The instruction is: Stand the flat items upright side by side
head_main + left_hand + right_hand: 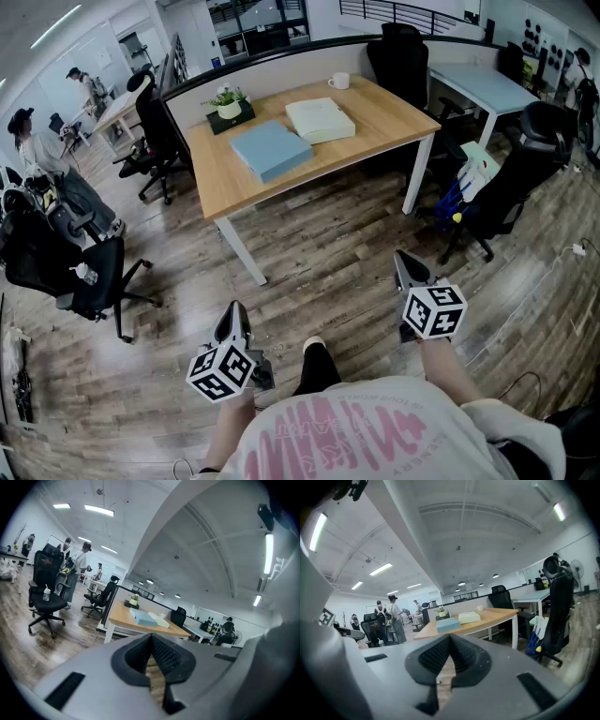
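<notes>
Flat pale-blue slab-shaped box (270,149) and flat cream slab-shaped box (320,119) lie on their broad faces on the light wooden desk with white legs (384,111). They sit just beside each other, near the middle of the top, the blue one nearer the person and the cream one toward the far edge. Neither stands upright. A small green potted plant on a dark tray (230,105) sits by the back partition, and a white mug (339,81) stands at the far corner.

Both tongs are held low over the brown plank floor (319,253), well apart from the desk and pointing toward it. The left gripper (233,321) has its jaws pressed together with nothing between them; the right gripper (409,272) is likewise closed and empty.
</notes>
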